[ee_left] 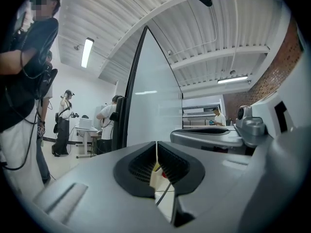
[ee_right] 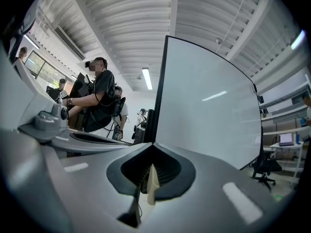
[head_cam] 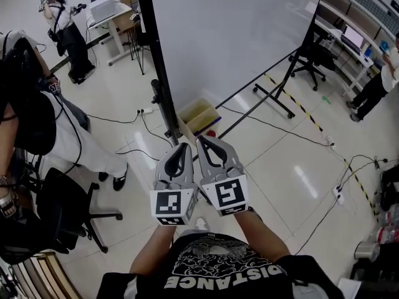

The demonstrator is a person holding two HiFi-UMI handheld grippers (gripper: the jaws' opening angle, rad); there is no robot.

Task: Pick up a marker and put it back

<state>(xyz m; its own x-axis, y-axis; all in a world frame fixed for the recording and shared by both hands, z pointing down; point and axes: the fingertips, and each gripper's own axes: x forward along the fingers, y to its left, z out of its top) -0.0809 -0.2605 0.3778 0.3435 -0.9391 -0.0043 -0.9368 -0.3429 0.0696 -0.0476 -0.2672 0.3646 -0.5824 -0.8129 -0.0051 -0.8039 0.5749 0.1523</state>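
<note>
Pickup is not begun: left tongs [head_cam: 184, 147] and right tongs [head_cam: 202, 141] are held pressed together, empty, near the whiteboard [head_cam: 237, 30]. A marker must first be located; none is made out.

the person wears a black t-shirt [head_cam: 218, 273] with a white swirl pattern on the chest and the white letters "distance" below it. the left tongs [head_cam: 186, 146] and the right tongs [head_cam: 201, 139] are smooth grey, each shaped like a narrow loop, with black ribbed pads [ee_left: 143, 166] inside. each one carries a white cube with black square markers, the left cube [head_cam: 171, 205] and the right cube [head_cam: 228, 194].
</note>
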